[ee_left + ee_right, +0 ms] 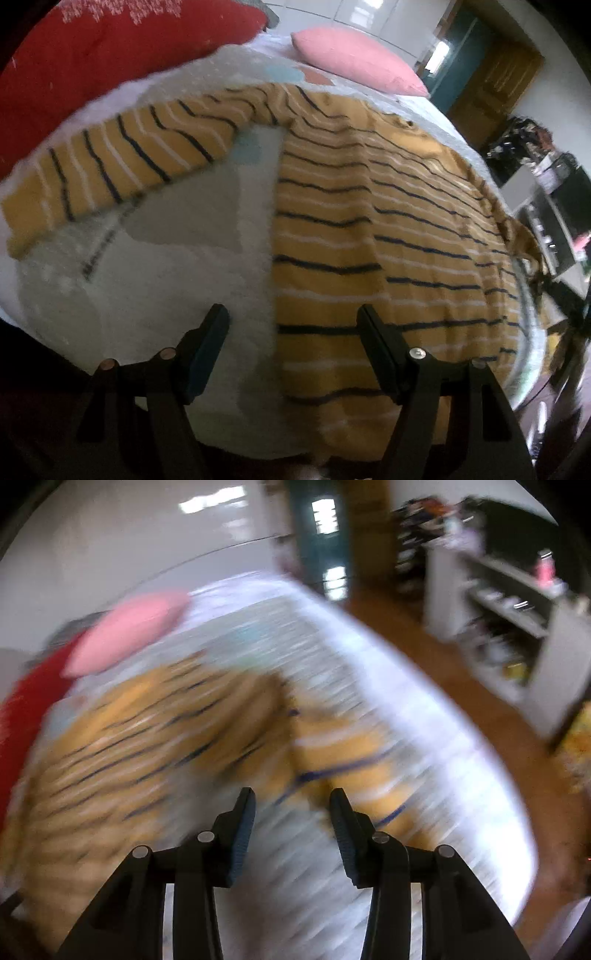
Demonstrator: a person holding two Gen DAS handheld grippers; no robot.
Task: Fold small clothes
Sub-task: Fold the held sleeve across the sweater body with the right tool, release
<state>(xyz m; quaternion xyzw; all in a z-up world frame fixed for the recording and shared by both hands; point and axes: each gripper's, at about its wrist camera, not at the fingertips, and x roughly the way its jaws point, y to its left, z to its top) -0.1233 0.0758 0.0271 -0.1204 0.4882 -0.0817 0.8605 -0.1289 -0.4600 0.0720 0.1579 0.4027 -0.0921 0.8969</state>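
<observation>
Shirt (369, 221), mustard with dark and white stripes, lies spread flat on the pale bed (166, 258), one sleeve (110, 162) stretched out sideways toward a red pillow (92, 55). The left gripper (291, 317) hovers over its hem edge, jaws apart and empty. The right gripper (291, 797), jaws also apart, hangs above the other sleeve (351, 760); that view is blurred. A pink pillow (354, 59) sits beyond.

Legible text: none. No words, labels, brand marks or numbers can be made out in either wrist view. The white pattern on the red pillow (92, 62) is too blurred to tell whether it is lettering.
</observation>
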